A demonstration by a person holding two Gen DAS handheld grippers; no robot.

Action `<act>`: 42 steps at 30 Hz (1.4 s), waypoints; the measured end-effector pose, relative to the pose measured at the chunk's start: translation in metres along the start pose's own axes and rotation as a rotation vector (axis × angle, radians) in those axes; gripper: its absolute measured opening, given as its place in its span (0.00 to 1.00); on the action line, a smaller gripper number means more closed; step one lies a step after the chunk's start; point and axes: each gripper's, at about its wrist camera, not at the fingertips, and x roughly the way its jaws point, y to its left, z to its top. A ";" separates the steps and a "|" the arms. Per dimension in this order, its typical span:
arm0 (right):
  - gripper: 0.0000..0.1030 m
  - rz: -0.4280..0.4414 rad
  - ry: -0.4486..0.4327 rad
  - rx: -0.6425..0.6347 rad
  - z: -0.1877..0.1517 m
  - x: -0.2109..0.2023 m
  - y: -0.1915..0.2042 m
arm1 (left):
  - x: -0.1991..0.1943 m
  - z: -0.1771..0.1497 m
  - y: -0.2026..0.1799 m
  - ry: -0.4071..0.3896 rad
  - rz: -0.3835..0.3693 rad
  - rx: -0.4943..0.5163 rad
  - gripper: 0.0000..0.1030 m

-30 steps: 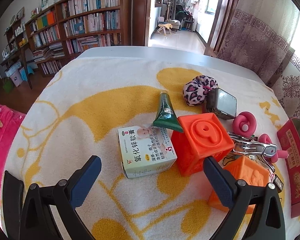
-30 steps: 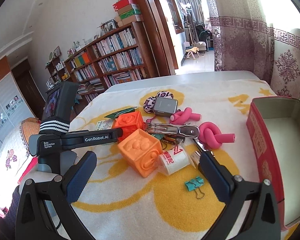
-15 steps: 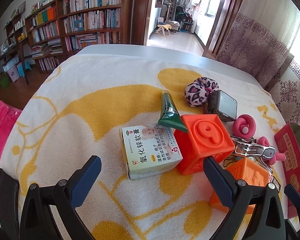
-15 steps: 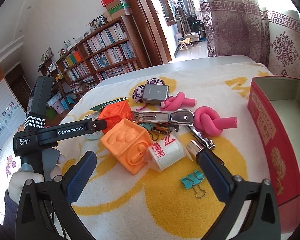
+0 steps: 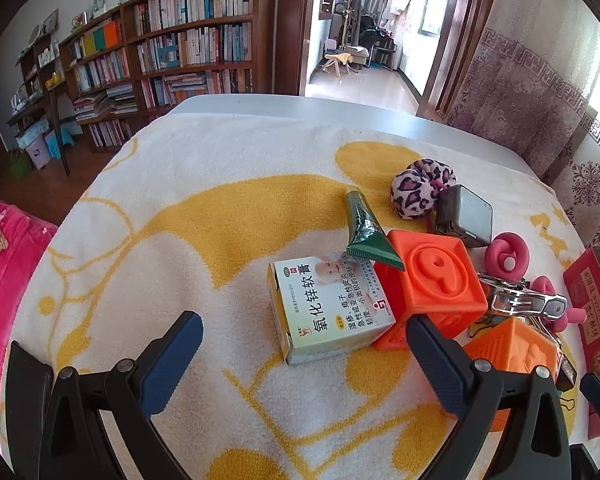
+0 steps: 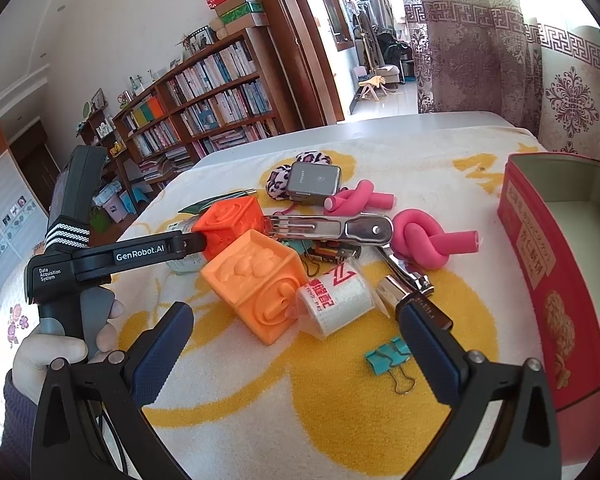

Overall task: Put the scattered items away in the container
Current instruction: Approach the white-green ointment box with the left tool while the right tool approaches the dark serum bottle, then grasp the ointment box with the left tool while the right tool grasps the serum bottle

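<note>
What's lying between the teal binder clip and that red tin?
Nothing: in the right wrist view only bare towel separates the teal binder clip from the red tin.

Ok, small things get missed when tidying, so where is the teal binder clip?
In the right wrist view the teal binder clip lies on the towel below the white roll, just left of the right gripper's right finger.

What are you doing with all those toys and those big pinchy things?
A person is tidying a pile of small things into the red tin. Each hand holds a gripper. The left gripper is open in front of the medicine box, beside the orange cube. The right gripper is open too, near the lighter orange cube and the teal binder clip. Nothing is picked up, and the part of the tin in view looks empty.
</note>
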 end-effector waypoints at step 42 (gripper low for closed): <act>1.00 -0.026 0.040 -0.014 -0.003 0.013 -0.002 | 0.010 0.009 0.033 0.056 -0.028 -0.081 0.72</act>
